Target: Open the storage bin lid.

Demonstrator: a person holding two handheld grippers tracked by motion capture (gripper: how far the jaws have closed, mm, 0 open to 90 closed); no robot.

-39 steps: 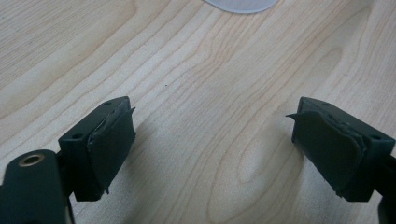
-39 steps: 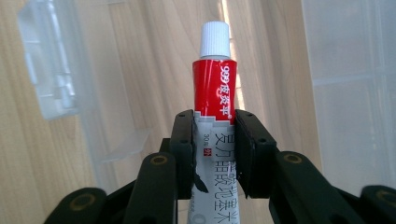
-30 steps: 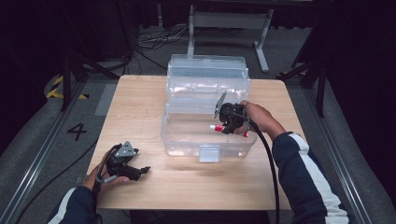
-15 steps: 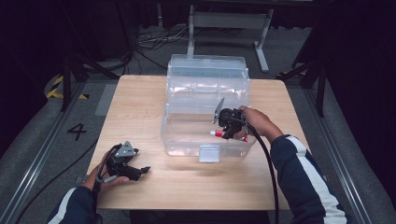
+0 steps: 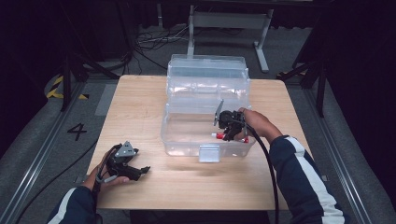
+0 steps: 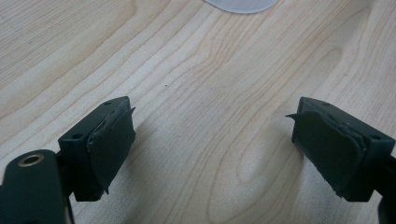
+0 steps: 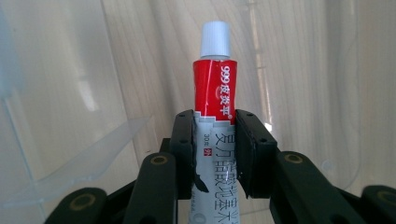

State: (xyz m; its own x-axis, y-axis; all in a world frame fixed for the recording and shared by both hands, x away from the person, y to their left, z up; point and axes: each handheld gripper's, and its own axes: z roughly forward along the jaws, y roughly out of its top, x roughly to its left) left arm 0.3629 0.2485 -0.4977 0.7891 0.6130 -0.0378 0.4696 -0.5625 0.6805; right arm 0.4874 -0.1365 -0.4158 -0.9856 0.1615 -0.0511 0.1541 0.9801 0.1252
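Observation:
A red and white tube (image 7: 215,100) with a white cap sticks out from between the pads of my right gripper (image 7: 215,154), which is shut on it. In the high view that gripper (image 5: 229,133) reaches down into the clear plastic box (image 5: 177,135) near its right front corner, and the tube (image 5: 219,136) lies low inside, pointing left. My left gripper (image 5: 140,171) rests on the wooden table (image 5: 140,107) at the front left, well away from the box. Its jaws stand wide apart over bare wood, left gripper (image 6: 212,144) open, nothing between them.
The box's clear lid (image 5: 207,77) stands open at the back. A latch (image 5: 209,152) hangs at the box's front wall. A metal stand (image 5: 227,21) and cables (image 5: 144,39) lie on the floor beyond the table. Bare wood stretches left of the box.
My right gripper has sunk a little deeper into the box with the tube. The left gripper has stayed put.

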